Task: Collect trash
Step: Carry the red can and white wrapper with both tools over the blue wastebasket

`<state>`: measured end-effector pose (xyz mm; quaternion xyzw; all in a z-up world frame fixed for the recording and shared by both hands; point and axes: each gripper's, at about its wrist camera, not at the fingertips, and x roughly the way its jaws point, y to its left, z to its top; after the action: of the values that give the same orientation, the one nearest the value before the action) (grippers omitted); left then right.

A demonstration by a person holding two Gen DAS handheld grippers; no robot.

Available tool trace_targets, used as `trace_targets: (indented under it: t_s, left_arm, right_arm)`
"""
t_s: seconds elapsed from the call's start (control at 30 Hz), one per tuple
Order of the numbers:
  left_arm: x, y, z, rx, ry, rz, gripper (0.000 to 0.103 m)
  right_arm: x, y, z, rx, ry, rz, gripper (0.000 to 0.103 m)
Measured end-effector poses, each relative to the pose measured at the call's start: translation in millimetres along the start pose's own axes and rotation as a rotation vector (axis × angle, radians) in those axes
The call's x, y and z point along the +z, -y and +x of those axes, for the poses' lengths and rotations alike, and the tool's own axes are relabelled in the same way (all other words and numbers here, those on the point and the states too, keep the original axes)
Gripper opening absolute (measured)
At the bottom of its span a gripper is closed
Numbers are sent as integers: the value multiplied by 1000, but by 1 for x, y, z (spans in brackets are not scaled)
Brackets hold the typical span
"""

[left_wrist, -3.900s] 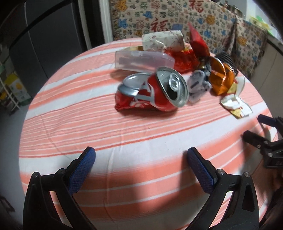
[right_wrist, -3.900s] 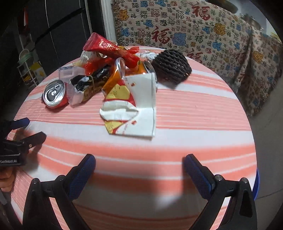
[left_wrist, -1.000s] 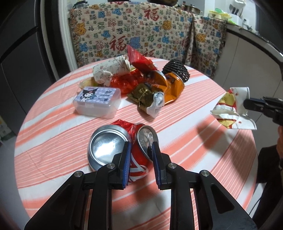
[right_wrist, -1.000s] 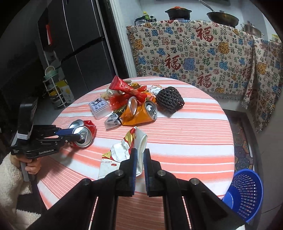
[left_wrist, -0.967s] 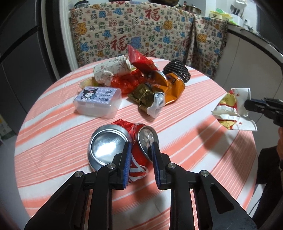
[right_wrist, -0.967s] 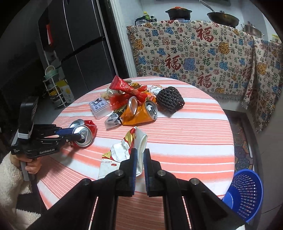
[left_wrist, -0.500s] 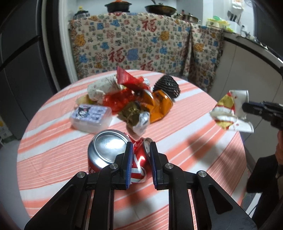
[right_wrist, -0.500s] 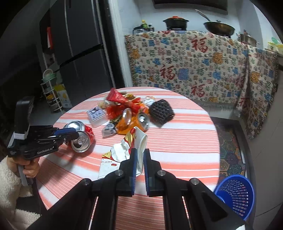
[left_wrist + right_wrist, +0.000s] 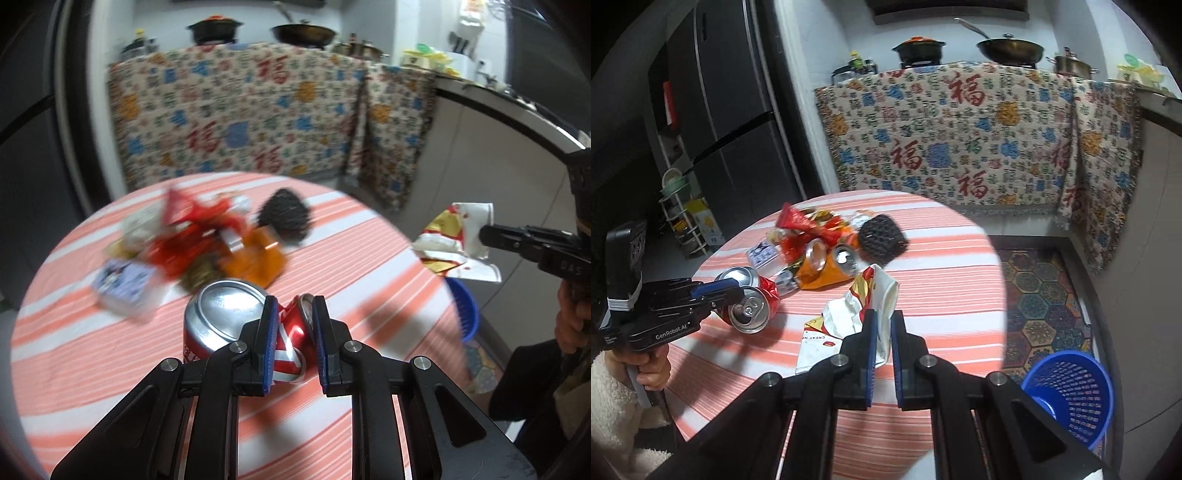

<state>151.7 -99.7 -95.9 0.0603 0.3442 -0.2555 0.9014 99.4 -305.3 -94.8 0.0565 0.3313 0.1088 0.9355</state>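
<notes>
Left gripper (image 9: 291, 306) clamps a crushed red can (image 9: 236, 321), its blue pads (image 9: 269, 332) pressed on the crumpled middle, jaws narrow and just drawn a little tighter. In the right wrist view the can hangs off the table (image 9: 942, 266), over its edge at about 9 o'clock. Right gripper (image 9: 881, 321) is pinched fully closed on a torn white carton (image 9: 849, 317) with red and gold print, which dangles above the striped cloth near the table's 6 o'clock edge.

On the round table, toward 11 o'clock from the centre, lies a heap: a flattened orange can (image 9: 827, 266), red wrappers (image 9: 805, 225), a small clear box (image 9: 761, 253) and a black foam net (image 9: 881, 238) at the heap's 3 o'clock side. A blue basket (image 9: 1071, 391) stands on the floor, well apart from the table at its 4 o'clock. A bare hand (image 9: 650, 369) grips the left tool's handle.
</notes>
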Motion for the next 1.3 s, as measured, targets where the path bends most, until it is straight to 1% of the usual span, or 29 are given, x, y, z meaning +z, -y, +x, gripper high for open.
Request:
trace_targets:
  t_s: [0.13,0.17,0.27,0.33,0.4,0.47,0.53,0.6,0.7,0.77,0.8,0.83,0.87,0.9,0.93,0.97,1.0,1.07,1.13,1.3]
  left_arm:
    - [28,43,21,-88,3,35,16]
    - [38,58,28,-112,7,52,0]
    - [61,94,47,-188,2,85,0]
    - [74,117,63,-225,7,108,0]
    - [86,130,84,-238,4,104,0]
    - [93,134,100,-220,-6,100,0]
    - [91,130,106,-239,-25,84,0]
    - [82,133,99,-239,-28,113,0]
    - [66,136,72,-302,-34,115,0]
    - [50,141,58,-297,-49,139,1]
    - [43,143,56,-295,-66,140,5]
    - [34,144,53,-291,-88,133,21]
    - [26,143,51,-281,-97,124,47]
    - [20,144,48,-259,-98,120,60]
    - [13,146,47,-232,-90,123,78]
    - [8,148,45,-210,-80,124,86]
    - [3,152,44,-185,-70,117,88]
    - [1,156,49,-165,-65,106,96]
    - [1,160,59,-140,-57,108,97]
    - [4,161,93,-103,-85,86,97]
  right_arm:
    - [6,32,-19,-64,10,23,8]
    - [7,39,-22,-81,11,27,8]
    - [8,74,-39,-163,14,47,8]
    - [7,98,-48,-208,9,71,8]
    - [4,126,-53,-262,-2,105,8]
    - [1,148,-55,-305,-9,119,8]
    - [-2,164,-58,-312,-2,155,8]
    - [-8,174,-63,-308,19,183,8]
    - [-15,181,-68,-316,47,191,8]
    - [-18,183,-68,-312,60,203,8]
    - [-20,184,-69,-300,67,215,8]
    - [-23,184,-70,-292,69,221,8]
    - [-25,183,-72,-286,71,224,8]
    - [-27,181,-74,-281,74,224,8]
    - [-28,179,-75,-276,78,225,8]
    - [-28,177,-76,-270,81,224,8]
    - [-30,176,-77,-263,81,224,8]
    - [-33,172,-77,-257,82,228,8]
    - [-36,171,-75,-253,78,232,8]
    - [-39,168,-71,-240,73,234,8]
